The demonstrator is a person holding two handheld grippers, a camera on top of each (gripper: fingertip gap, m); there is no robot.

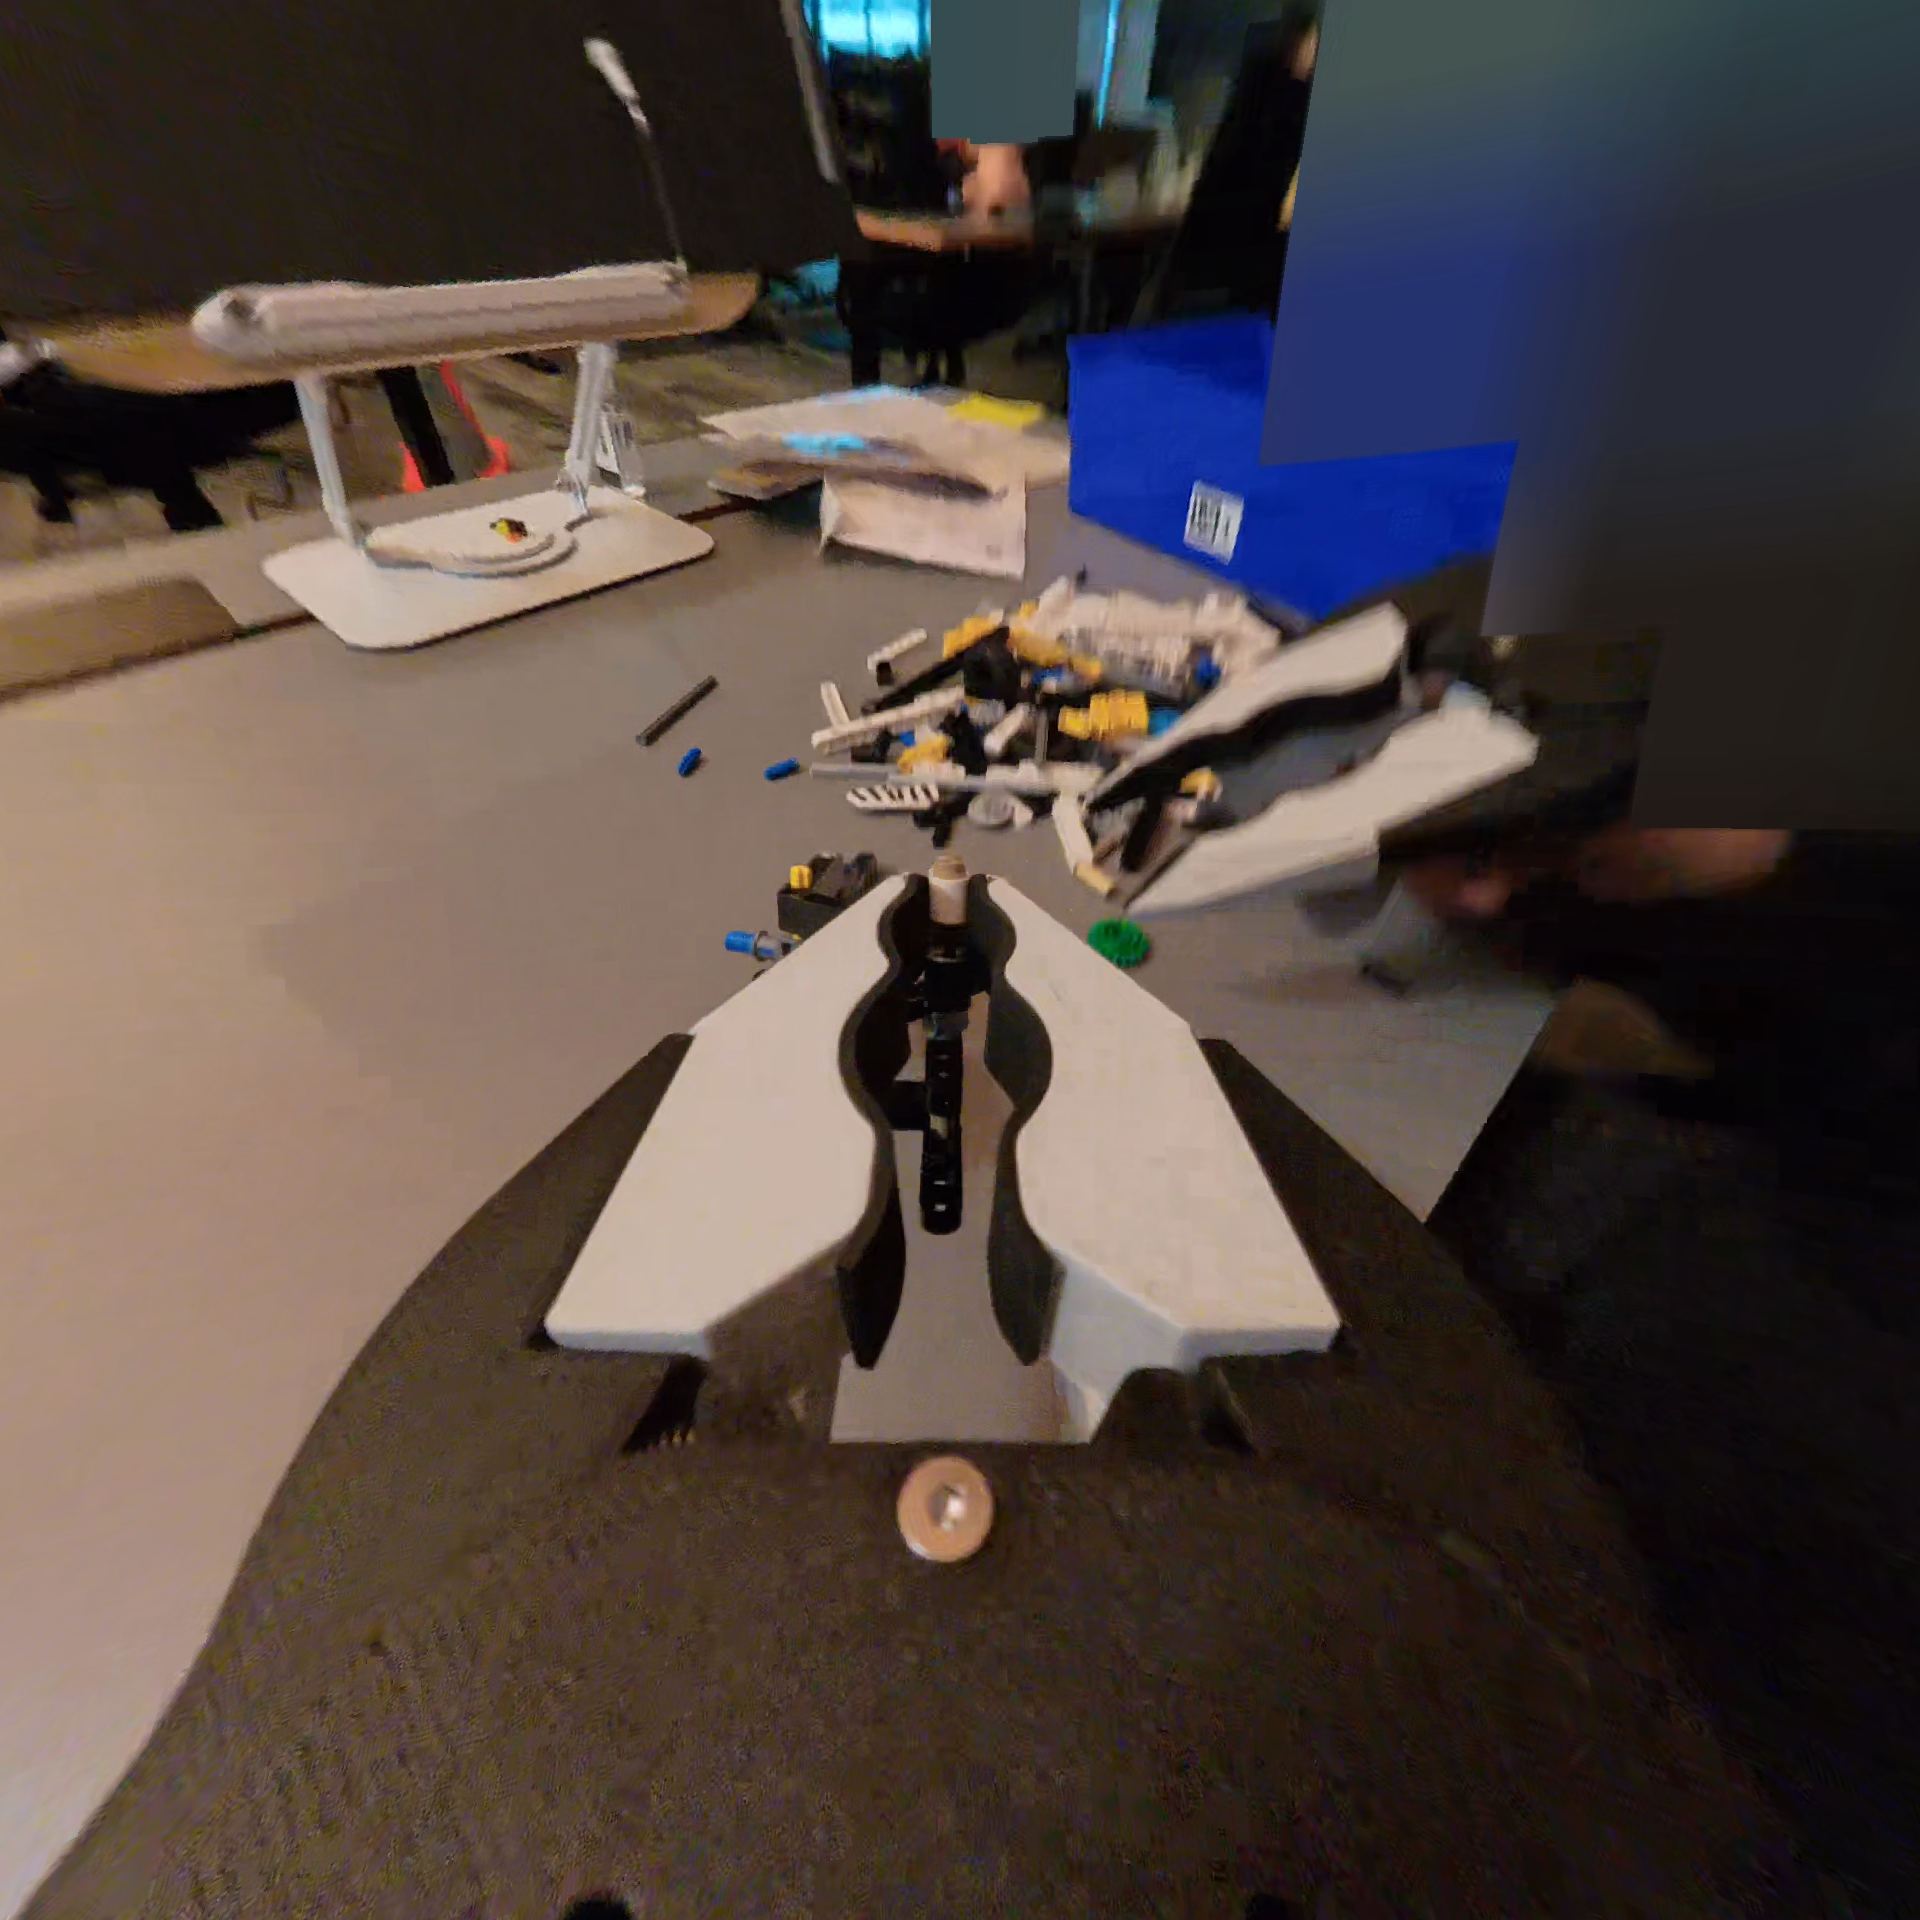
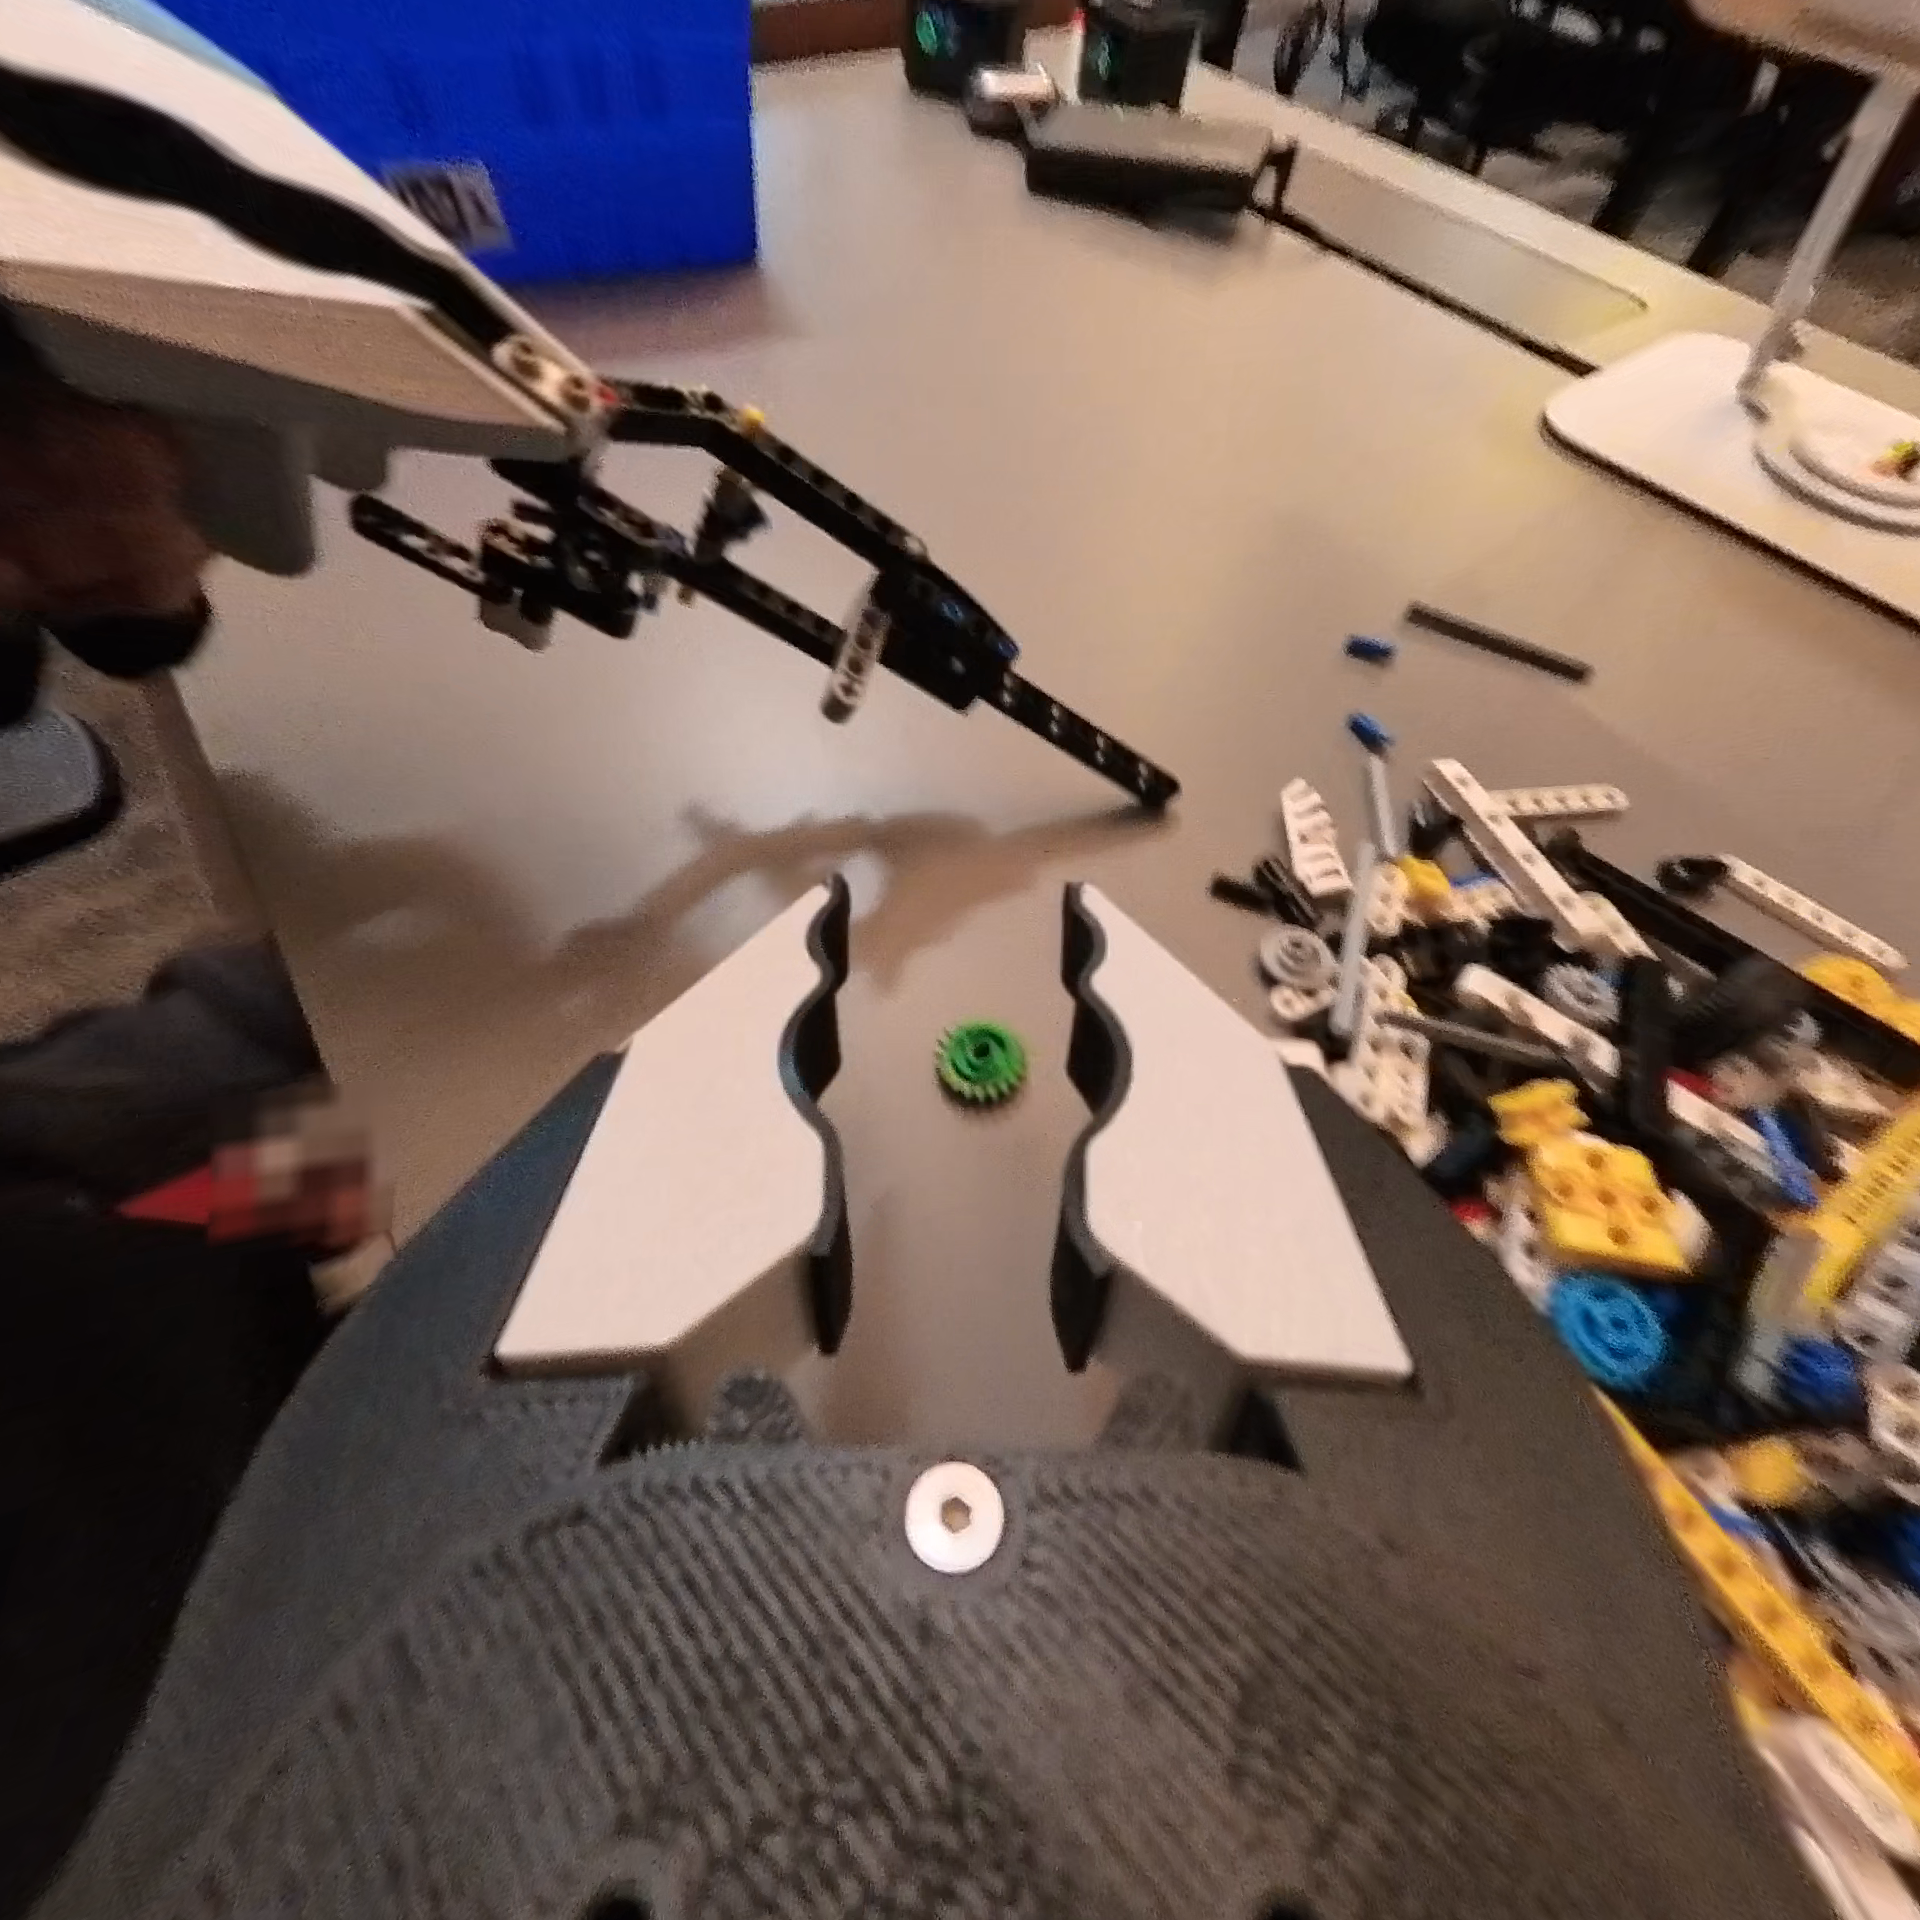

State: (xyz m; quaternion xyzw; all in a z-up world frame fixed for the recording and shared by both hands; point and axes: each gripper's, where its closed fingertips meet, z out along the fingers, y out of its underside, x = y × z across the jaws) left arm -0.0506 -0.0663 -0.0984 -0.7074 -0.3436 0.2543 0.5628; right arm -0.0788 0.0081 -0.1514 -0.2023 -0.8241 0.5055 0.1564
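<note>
Grey desk (image 2: 1091, 436) carries everything, with dark office furniture behind. Left gripper (image 1: 945, 883) is clenched on a black assembly of perforated building beams (image 2: 727, 551), lifted and tilted so its far beam tip meets the desk. Right gripper (image 2: 954, 904) stands released, its fingers (image 2: 717, 1132) apart on either side of a green gear (image 2: 981, 1062) lying on the desk, touching neither. Just right sits a pile of white, yellow, black and blue building pieces (image 2: 1621, 1091). Farther off: blue pins (image 2: 1369, 646), a black axle (image 2: 1496, 642), a blue bin (image 2: 499, 114), a white lamp base (image 2: 1704, 436).

Dim warm indoor light; soft shadows on table (image 2: 1039, 520); motion blur throughout, wide-angle warp at edges.
</note>
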